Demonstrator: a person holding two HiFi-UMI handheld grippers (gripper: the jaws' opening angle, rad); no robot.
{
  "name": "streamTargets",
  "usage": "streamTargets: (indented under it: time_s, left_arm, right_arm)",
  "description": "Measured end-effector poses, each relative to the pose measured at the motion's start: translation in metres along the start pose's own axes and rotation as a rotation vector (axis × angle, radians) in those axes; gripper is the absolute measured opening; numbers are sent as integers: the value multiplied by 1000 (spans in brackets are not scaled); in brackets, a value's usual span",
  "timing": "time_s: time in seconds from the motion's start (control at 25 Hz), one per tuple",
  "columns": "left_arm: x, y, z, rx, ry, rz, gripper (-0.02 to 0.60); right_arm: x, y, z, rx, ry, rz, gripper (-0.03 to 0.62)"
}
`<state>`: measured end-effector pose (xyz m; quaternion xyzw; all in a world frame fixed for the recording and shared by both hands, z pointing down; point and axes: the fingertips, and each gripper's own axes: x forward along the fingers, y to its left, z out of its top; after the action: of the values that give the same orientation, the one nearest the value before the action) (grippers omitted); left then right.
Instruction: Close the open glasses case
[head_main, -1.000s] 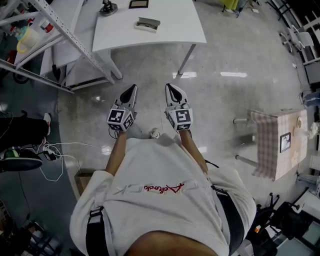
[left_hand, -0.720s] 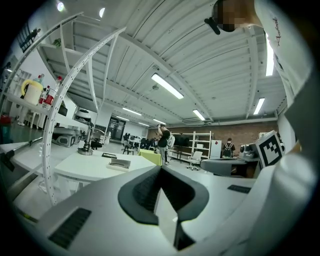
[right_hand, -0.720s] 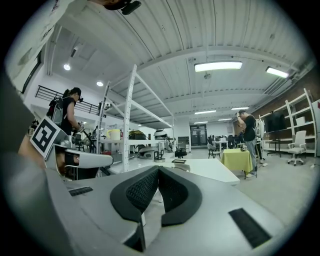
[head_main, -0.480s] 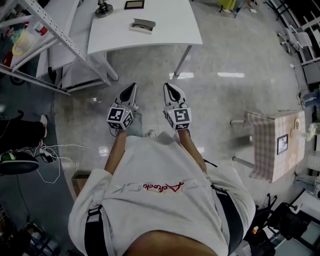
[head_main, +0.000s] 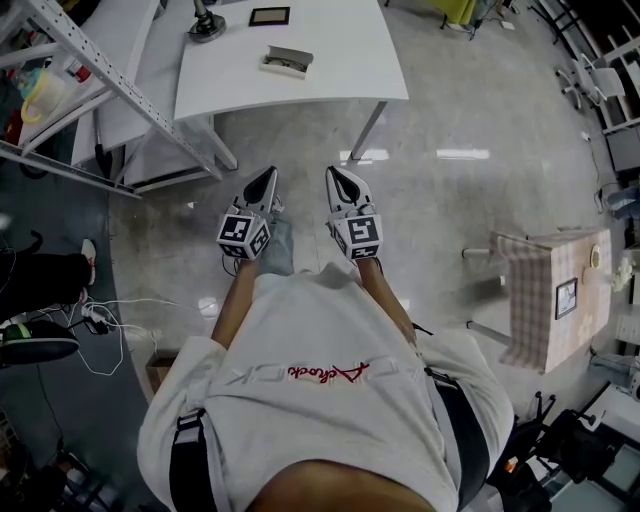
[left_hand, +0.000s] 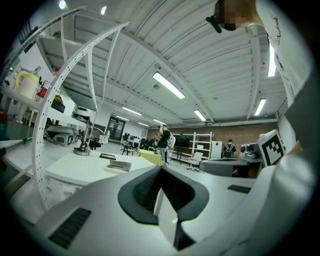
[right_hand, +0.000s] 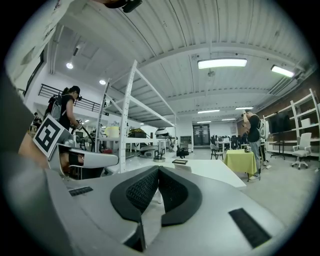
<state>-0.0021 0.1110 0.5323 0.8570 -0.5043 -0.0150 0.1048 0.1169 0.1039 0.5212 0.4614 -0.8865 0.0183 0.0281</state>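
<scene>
Glasses case (head_main: 287, 62) lies on the white bench (head_main: 340, 55), near its middle, with a small dark frame (head_main: 270, 16) beyond it. It is too small in view to read how the lid stands.

Case is untouched and well apart from both tongs. Left tongs (head_main: 265, 177) and right tongs (head_main: 336, 178) are held level, side by side over the floor, short of the bench edge. Each has its jaws together with nothing between them.

Step in hand, as I judge it: the approach, closing not begun.

Next move calls for reaching the bench, then pressing the lid down onto the base with one tongs. The other may need to steady the base.
</scene>
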Motion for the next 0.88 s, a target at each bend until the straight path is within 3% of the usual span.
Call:
streamTargets:
  time_s: [0.88]
  left_arm:
    - [121, 135, 42, -32, -5, -37, 26]
  right_arm:
    - [177, -39, 16, -40, 44, -11, 26]
